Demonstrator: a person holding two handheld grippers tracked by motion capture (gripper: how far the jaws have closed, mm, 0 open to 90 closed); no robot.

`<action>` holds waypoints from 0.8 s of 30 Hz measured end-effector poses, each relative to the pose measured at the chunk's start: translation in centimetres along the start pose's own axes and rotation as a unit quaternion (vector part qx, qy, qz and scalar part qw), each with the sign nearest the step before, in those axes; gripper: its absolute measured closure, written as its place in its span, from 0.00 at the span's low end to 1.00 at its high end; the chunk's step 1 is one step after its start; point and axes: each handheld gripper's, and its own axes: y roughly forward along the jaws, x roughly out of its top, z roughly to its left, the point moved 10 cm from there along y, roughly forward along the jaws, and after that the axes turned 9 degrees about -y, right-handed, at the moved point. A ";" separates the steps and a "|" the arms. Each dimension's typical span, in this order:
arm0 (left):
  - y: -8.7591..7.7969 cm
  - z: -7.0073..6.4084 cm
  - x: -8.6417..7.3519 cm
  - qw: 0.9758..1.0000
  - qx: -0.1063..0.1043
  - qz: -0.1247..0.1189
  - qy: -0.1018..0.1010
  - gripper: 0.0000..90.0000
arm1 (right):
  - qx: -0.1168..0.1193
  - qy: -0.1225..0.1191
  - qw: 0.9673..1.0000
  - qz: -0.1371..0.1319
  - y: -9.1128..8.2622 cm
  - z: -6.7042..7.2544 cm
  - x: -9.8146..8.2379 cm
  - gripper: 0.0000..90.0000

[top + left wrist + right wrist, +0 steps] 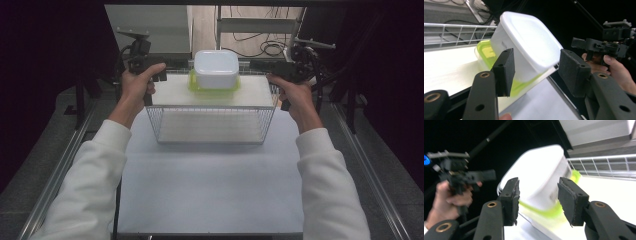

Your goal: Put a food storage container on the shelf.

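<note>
Dark curtains close off both sides, and a white table carries a wire basket with a flat white board across its top; on that board, toward its far edge and about midway along it, sits the white container, upside down on its yellow-green lid.

Left of the container, the left gripper hovers just off the board's end, jaws spread and holding nothing; in the left gripper view the pads frame the container's near corner, apart from it.

Right of the container, the right gripper comes in a touch nearer, jaws likewise spread wide and empty; its view is blurred, yet the container fills the gap between the pads without touching.

So the container lies dead between the two grippers, each pointing inward at it; its slightly longer side seems to run along the board, and the right looks marginally closer; a two-sided squeeze seems likely.
</note>
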 end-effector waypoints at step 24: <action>-4.0 0.6 -14.8 0.989 0.061 0.040 0.132 0.42 | -0.026 -0.147 0.987 0.056 -4.8 2.5 -13.7 0.40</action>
